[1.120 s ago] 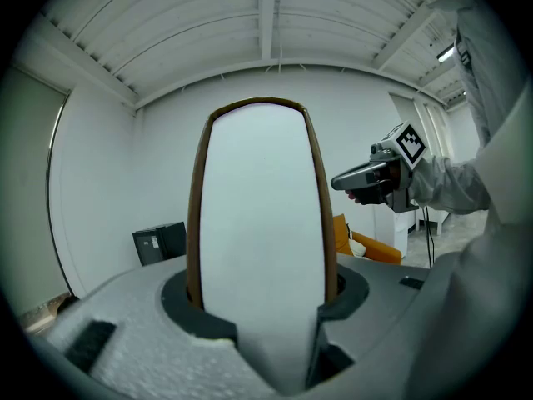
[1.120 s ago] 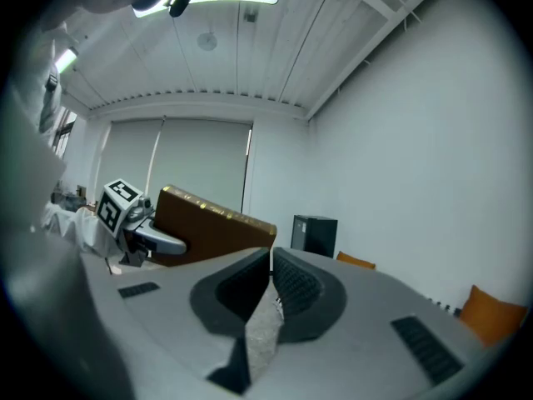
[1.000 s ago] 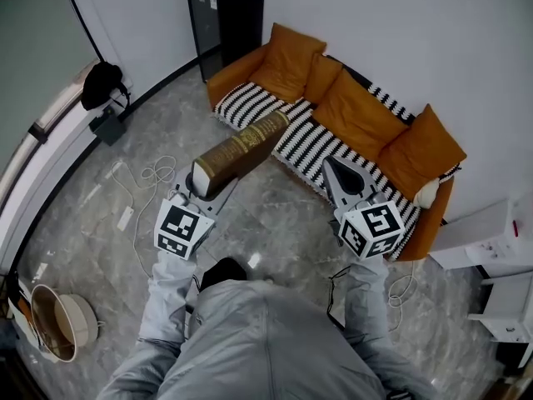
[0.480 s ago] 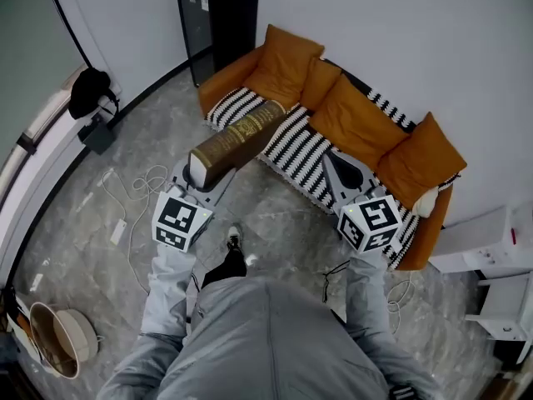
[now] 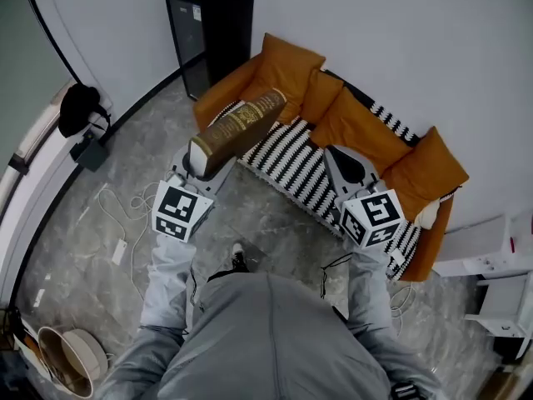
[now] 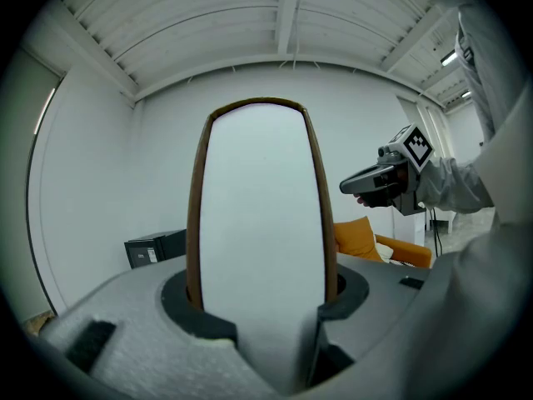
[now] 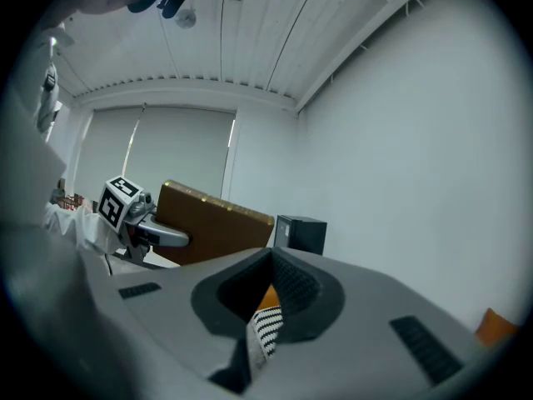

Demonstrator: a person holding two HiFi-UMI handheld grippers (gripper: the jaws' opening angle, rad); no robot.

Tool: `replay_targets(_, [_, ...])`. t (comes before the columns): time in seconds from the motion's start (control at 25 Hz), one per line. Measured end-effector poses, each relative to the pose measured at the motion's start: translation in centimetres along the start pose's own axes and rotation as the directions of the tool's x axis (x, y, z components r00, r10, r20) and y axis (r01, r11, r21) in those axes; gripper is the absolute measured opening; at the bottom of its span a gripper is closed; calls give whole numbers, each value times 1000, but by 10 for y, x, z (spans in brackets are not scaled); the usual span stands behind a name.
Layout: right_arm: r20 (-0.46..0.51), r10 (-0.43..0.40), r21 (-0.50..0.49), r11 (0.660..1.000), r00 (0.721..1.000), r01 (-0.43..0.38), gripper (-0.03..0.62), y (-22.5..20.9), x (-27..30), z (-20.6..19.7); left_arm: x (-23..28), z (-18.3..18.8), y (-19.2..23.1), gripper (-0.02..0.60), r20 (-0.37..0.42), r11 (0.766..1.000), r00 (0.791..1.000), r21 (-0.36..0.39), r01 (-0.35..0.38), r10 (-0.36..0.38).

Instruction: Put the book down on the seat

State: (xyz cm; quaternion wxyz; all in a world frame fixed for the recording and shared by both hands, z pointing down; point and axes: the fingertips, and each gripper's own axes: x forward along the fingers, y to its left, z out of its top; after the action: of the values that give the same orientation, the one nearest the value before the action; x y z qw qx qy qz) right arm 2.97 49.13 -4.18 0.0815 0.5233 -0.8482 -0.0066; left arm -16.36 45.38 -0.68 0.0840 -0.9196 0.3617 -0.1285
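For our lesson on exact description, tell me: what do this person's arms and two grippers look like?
Both arms are covered by light grey sleeves. The left gripper and right gripper match: pale grey moulded shells that taper forward, with dark padded inner faces. At the back of each sits a white cube printed with black square markers.
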Motion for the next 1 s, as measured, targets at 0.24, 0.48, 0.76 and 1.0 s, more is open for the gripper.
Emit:
replay_targets(0.24, [-13, -35, 5, 999, 999, 35, 28, -15, 33, -2, 26, -13, 30, 234, -15, 1000, 1000, -19, 20, -21])
replay_targets(0.48, [-18, -44, 32, 998, 999, 45, 29, -24, 62, -8, 46, -25, 51, 234, -24, 999, 999, -30, 45, -45])
replay_targets(0.76, [-36, -46, 53, 997, 998, 47, 29, -28, 102, -12, 65, -42, 83, 233, -35, 997, 997, -50, 60, -62])
replay_targets(1.0, [-56, -44, 66, 997, 997, 47, 29, -26, 133, -19, 80, -57, 103, 234, -40, 994, 995, -70, 87, -90])
